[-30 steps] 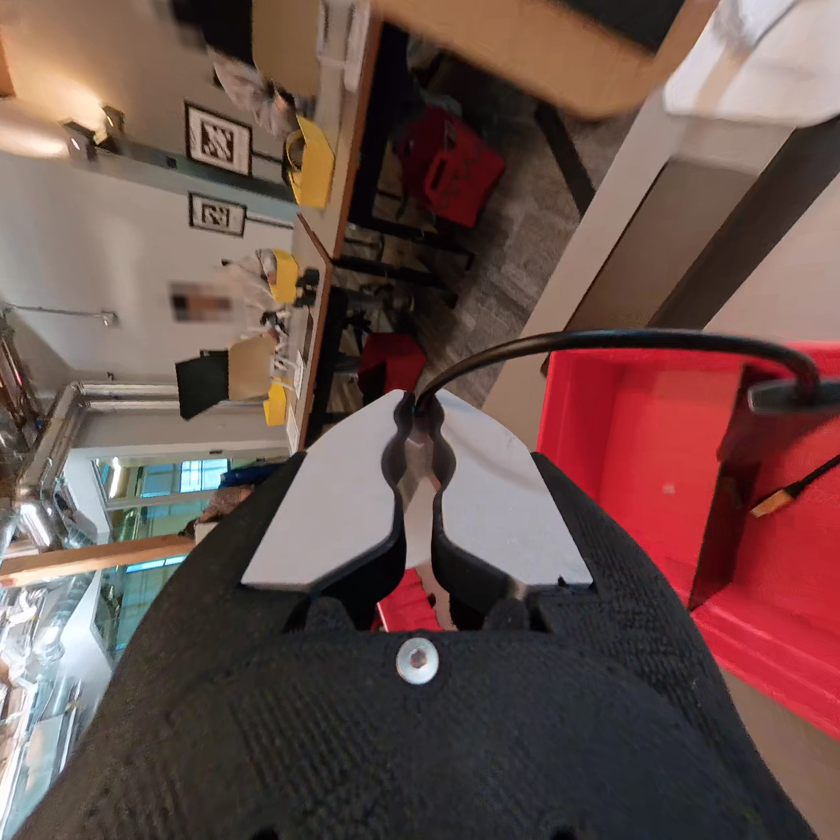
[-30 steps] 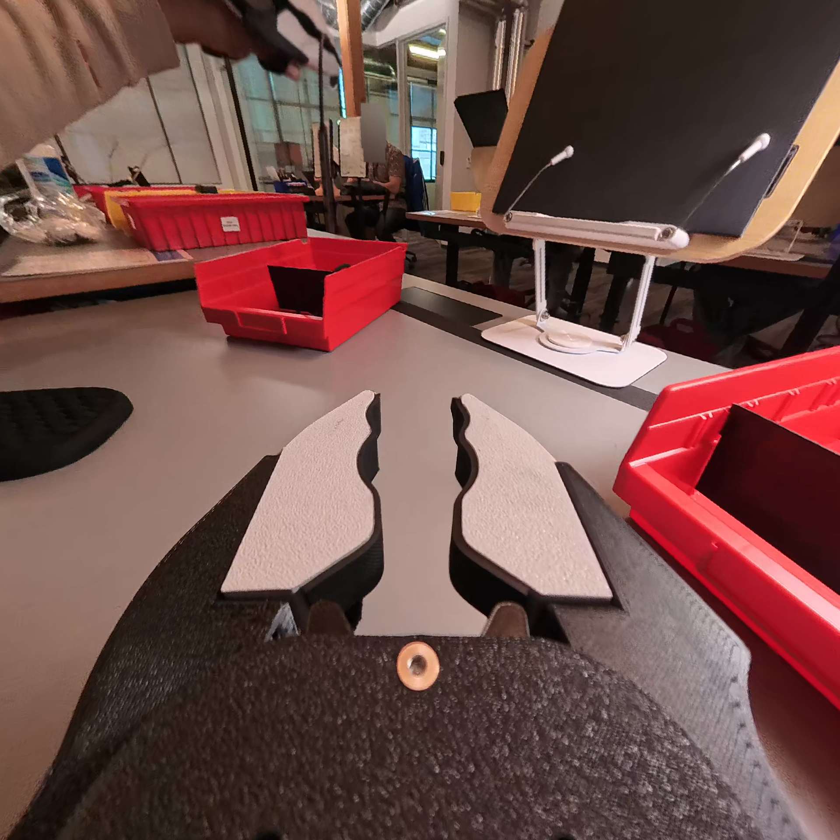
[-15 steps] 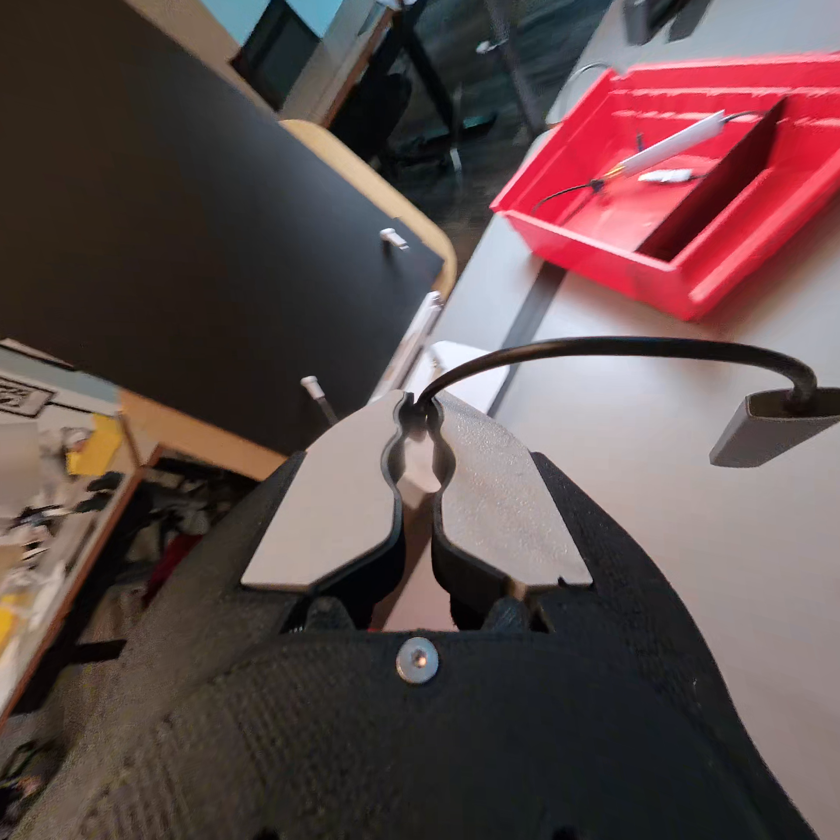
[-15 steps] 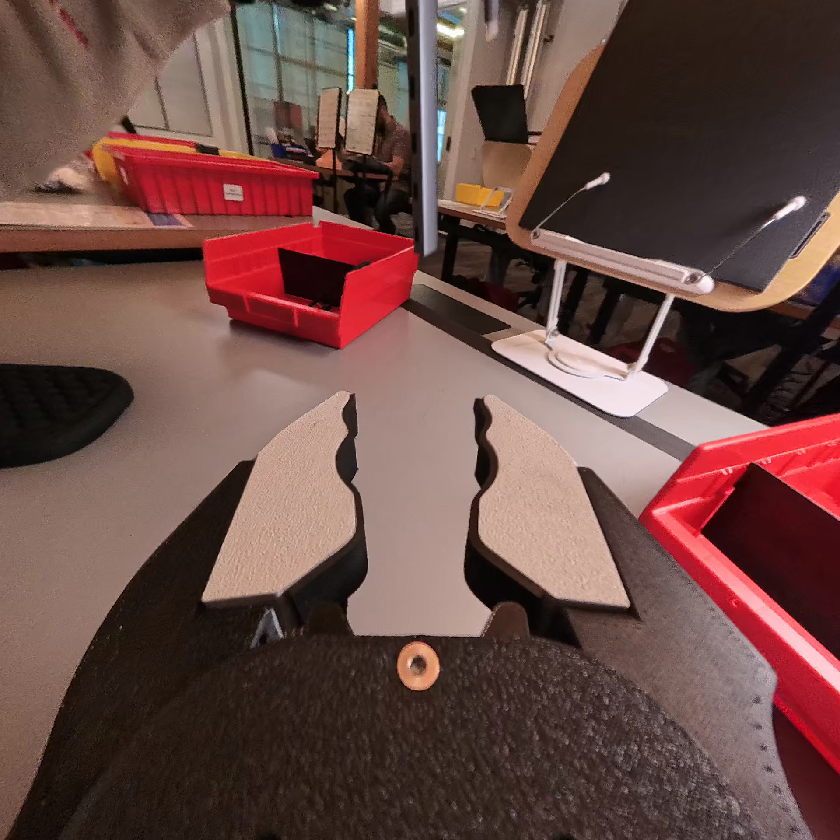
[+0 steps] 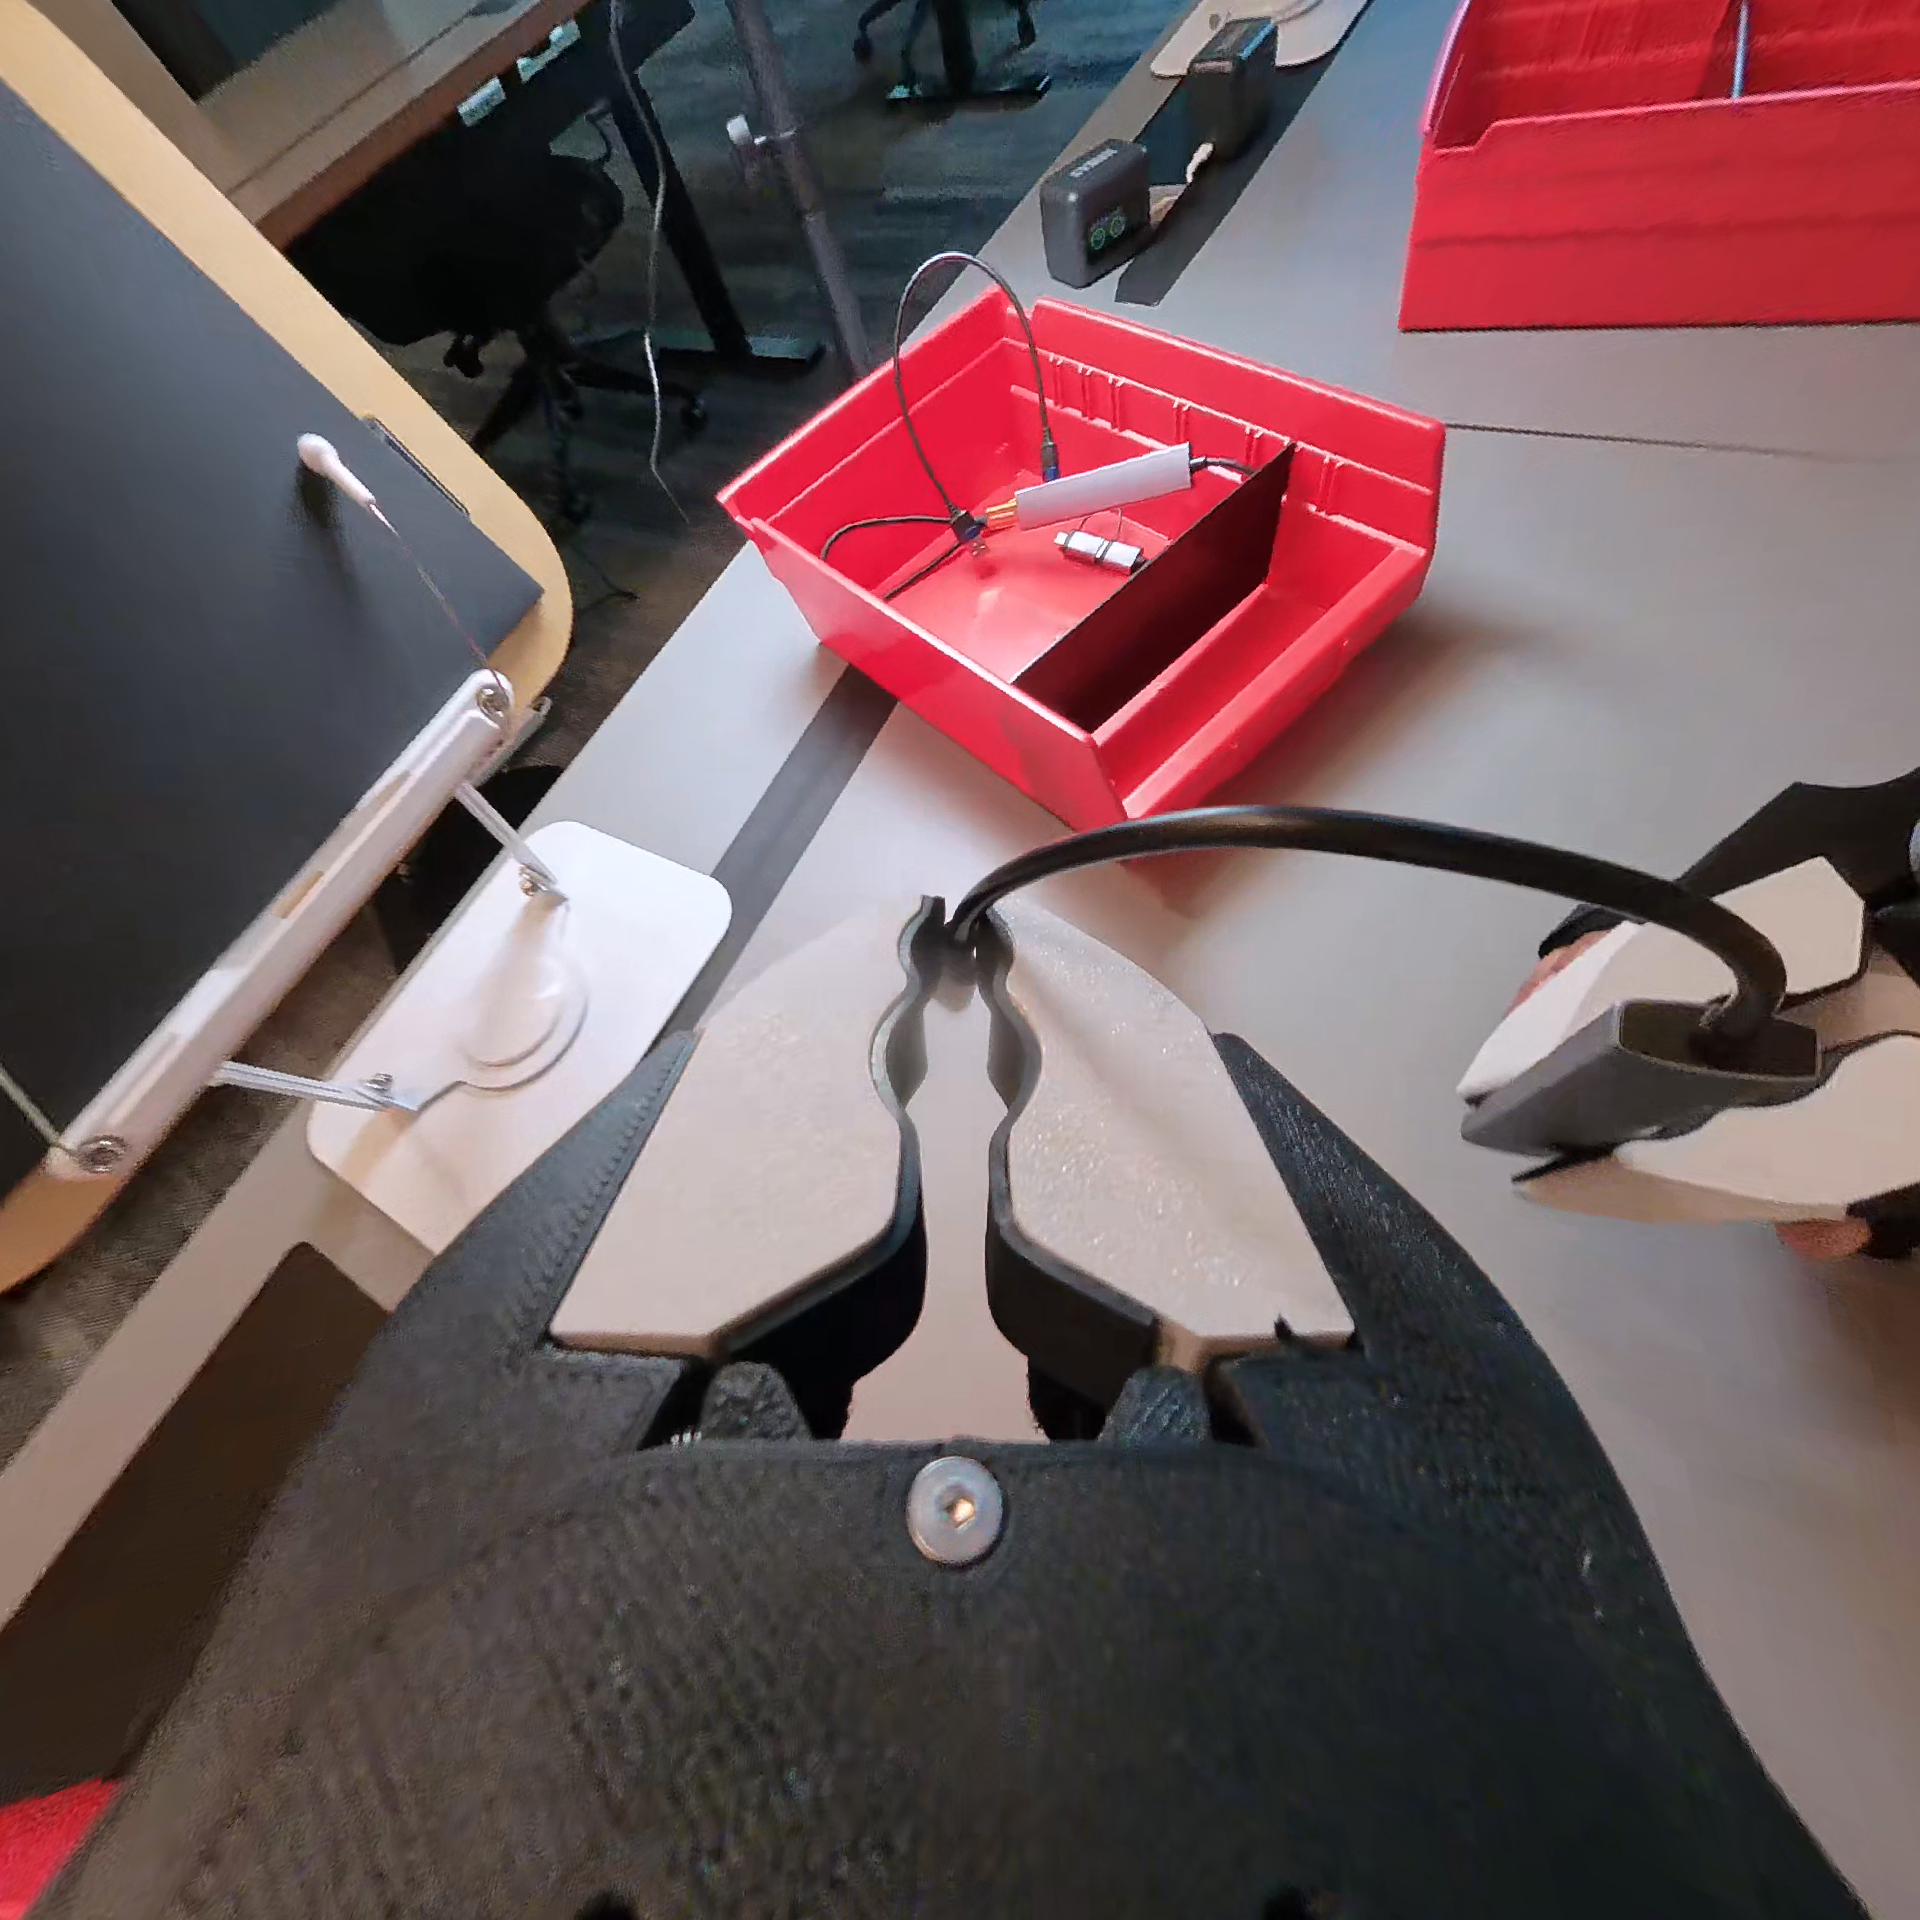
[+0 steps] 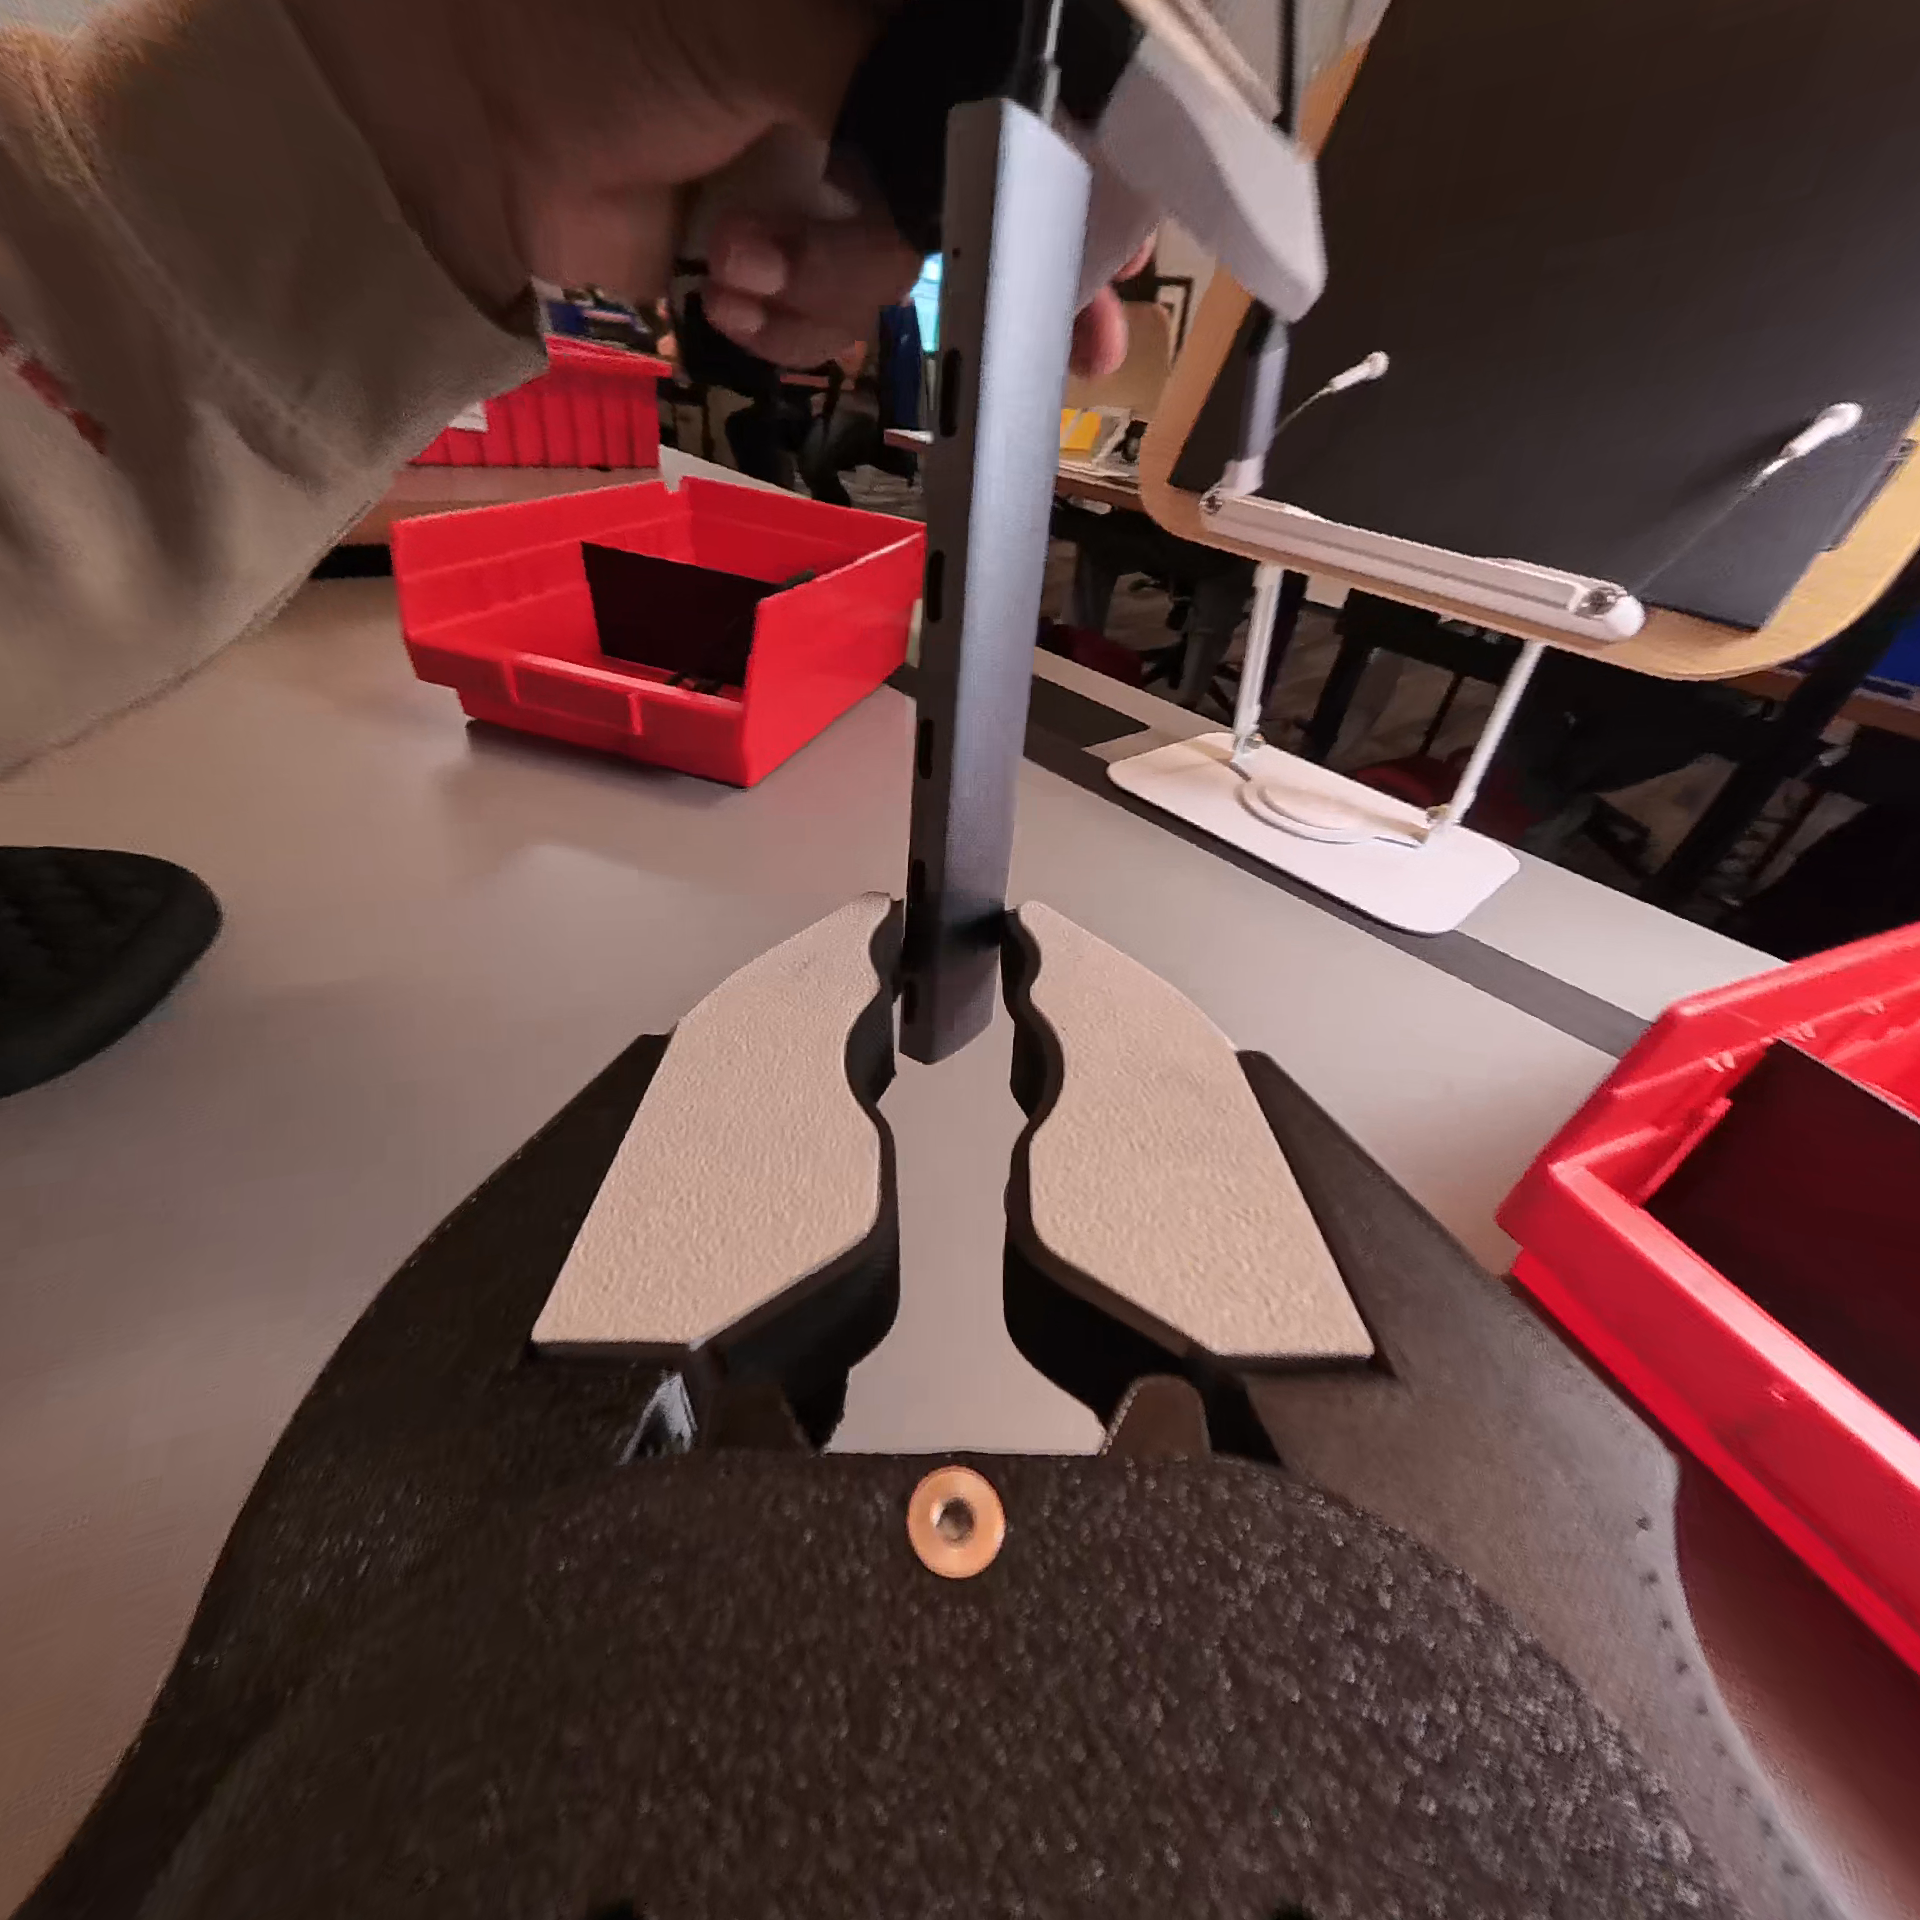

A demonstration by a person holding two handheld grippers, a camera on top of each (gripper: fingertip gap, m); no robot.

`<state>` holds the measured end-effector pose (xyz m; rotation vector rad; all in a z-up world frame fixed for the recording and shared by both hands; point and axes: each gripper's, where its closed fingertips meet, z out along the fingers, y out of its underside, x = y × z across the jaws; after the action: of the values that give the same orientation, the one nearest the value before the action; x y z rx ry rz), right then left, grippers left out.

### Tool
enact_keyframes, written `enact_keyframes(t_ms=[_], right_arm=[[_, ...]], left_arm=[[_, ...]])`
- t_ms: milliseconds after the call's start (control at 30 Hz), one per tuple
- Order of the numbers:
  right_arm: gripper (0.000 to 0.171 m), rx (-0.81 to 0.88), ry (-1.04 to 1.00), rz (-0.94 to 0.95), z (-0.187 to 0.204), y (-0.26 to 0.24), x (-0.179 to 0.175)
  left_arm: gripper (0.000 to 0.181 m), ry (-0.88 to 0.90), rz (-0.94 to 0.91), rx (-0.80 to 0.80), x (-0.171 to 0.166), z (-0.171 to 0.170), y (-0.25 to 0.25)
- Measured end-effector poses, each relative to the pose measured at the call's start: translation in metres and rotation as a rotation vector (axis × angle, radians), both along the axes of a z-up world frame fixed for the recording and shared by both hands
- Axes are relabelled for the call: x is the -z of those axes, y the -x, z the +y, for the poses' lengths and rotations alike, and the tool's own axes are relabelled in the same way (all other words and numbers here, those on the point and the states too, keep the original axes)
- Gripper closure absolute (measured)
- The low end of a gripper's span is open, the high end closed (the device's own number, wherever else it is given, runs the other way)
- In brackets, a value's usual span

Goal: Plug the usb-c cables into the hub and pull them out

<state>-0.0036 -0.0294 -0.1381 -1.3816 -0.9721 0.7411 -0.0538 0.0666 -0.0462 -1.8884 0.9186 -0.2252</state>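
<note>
1. While the left gripper has its jaws almost together, it pinches the black cable at the very tips; the cable leaves toward 3 o'clock in an arc above the grey table.
2. At 3 o'clock in the left wrist view the cable bends down into the end of the hub, a dark grey flat bar with a hollow end face.
3. That hub lies between the pale fingers of the right gripper, seen here from the side.
4. From the right wrist view the hub stands upright at 12 o'clock, long and thin, with a row of small dark ports on its left edge.
5. Its lower end sits between the tips of the right gripper, whose jaws are narrow and close on both sides of it.
6. A hand with a beige sleeve is at 11 o'clock, blurred.
7. A red bin at 12 o'clock in the left view has a black divider and holds thin cables, a white bar and small adapters.
8. A black board on a white stand is at 9 o'clock.
</note>
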Motion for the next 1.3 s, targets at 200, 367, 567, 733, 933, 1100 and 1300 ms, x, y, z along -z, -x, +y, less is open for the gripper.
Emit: enact_keyframes(t_ms=[200,367,567,733,933,1100,1300], right_arm=[[0.156,0.004,-0.034,0.016,0.007,-0.015,-0.009],[0.161,-0.084,-0.025,-0.077,0.004,-0.033,-0.014],[0.161,-0.103,-0.069,-0.248,0.010,-0.058,-0.013],[0.161,-0.148,-0.220,-0.481,0.003,-0.050,-0.015],[0.162,-0.168,-0.414,-0.655,-0.022,-0.018,-0.021],[0.156,-0.076,-0.450,-0.436,-0.021,-0.020,-0.047],[0.130,0.038,-0.287,0.000,-0.019,-0.047,-0.058]], left_arm=[[0.175,0.026,-0.046,-0.004,0.017,0.001,0.015],[0.148,-0.036,0.018,0.058,0.032,-0.012,0.038],[0.129,-0.154,0.143,0.163,0.024,-0.063,0.059],[0.123,-0.304,0.293,0.347,0.013,-0.109,0.006],[0.149,-0.311,0.569,0.475,0.069,-0.114,-0.039],[0.171,-0.461,0.541,0.430,0.057,-0.109,-0.043],[0.172,-0.475,0.263,0.312,0.034,-0.104,-0.028]])
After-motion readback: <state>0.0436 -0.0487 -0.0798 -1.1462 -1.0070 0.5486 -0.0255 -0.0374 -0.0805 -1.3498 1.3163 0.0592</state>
